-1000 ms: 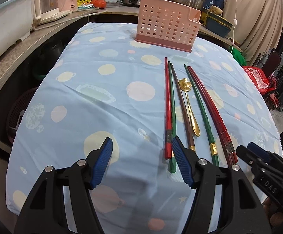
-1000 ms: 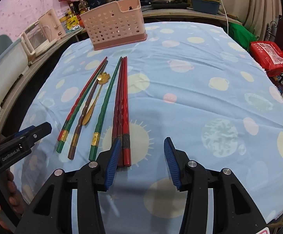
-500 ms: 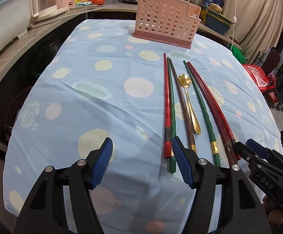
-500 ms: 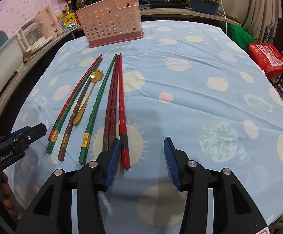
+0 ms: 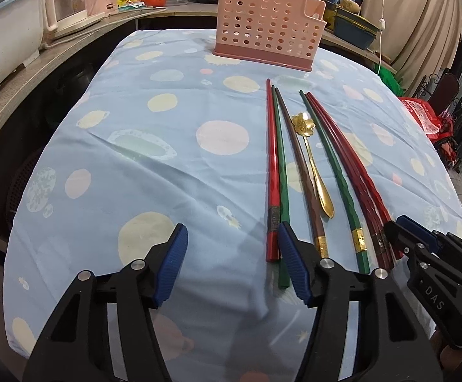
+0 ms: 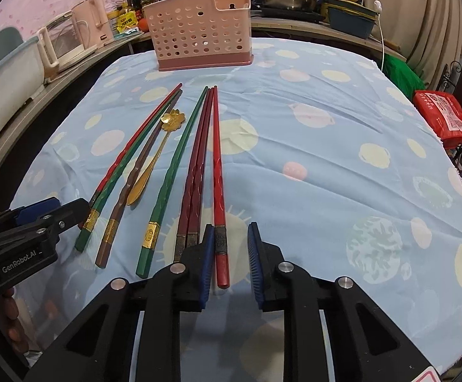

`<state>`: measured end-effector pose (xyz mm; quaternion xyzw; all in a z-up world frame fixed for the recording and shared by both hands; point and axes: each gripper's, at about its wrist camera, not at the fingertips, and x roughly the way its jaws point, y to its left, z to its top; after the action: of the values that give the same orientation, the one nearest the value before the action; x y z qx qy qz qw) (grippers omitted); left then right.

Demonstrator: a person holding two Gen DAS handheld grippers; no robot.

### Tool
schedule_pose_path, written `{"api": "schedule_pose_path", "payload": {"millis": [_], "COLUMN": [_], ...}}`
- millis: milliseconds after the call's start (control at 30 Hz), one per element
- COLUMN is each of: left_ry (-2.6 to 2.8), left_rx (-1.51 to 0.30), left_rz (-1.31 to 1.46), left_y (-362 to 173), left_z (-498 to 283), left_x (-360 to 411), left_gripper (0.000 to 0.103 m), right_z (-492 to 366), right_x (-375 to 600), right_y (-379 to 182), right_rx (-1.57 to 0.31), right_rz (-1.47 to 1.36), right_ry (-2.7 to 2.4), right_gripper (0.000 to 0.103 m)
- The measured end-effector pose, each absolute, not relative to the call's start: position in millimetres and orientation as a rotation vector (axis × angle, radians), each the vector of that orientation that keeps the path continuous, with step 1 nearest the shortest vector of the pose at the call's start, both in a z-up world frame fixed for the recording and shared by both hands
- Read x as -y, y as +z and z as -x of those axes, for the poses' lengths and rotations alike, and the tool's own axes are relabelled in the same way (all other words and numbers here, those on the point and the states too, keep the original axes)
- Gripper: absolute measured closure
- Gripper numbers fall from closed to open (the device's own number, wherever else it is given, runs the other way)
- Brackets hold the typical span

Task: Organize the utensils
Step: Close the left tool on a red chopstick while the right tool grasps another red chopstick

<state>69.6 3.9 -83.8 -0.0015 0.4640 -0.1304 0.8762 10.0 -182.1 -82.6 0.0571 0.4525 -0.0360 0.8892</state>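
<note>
Chopsticks lay on the counter (image 5: 135,165). Right tongs (image 6: 230,253) were closing around a bright red chopstick (image 6: 217,172), pads apart from it, seen only in right view; left tongs (image 5: 231,261) gaped empty.

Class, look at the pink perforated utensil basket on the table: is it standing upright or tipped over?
Upright. The pink basket rests on its darker base on the tablecloth, open top facing up.

right gripper (image 6: 229,254) jaws closing around red chopstick (image 6: 219,197) — pads not yet touching, pink basket (image 6: 199,38) beyond
</note>
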Motion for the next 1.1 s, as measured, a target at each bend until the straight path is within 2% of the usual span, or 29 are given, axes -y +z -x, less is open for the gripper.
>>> {"api": "schedule_pose_path", "payload": {"millis": [400, 467, 533, 567, 633, 667, 867, 1100], "left_ry": [-0.245, -0.245, -0.247, -0.251, -0.264, -0.279, -0.316, -0.325], "left_rx": [-0.940, -0.935, -0.930, -0.932, -0.935, -0.941, -0.960, -0.969], "left_rz": [-0.061, -0.061, -0.060, -0.053, -0.045, -0.037, -0.005, 0.040], "left_y": [-87.7, -87.8, -87.4, -87.0, -86.5, -86.2, -84.7, -73.9], "left_z": [-81.2, -83.5, -84.2, -84.9, -84.4, -84.2, -78.6, -63.6], "left_x": [9.3, 9.9, 9.9, 8.9, 7.6, 6.7, 3.9, -10.2], "left_gripper": [0.049, 0.053, 0.068, 0.071, 0.086, 0.090, 0.096, 0.096], "right_z": [-11.2, -12.2, -12.5, -12.7, -12.9, -13.1, -10.0, 3.3], "right_x": [180.6, 179.3, 179.6, 180.1, 181.8, 182.6, 185.6, 193.0], "right_y": [-82.6, -83.1, -83.2, -83.1, -82.8, -82.6, -81.6, -72.7], "right_rx": [-0.944, -0.943, -0.942, -0.942, -0.944, -0.945, -0.954, -0.949], "right_rz": [-0.118, -0.111, -0.111, -0.112, -0.116, -0.120, -0.146, -0.210], "right_ry": [-0.075, -0.074, -0.072, -0.071, -0.068, -0.065, -0.052, -0.032], "right_gripper": [0.085, 0.085, 0.085, 0.086, 0.090, 0.092, 0.096, 0.096]}}
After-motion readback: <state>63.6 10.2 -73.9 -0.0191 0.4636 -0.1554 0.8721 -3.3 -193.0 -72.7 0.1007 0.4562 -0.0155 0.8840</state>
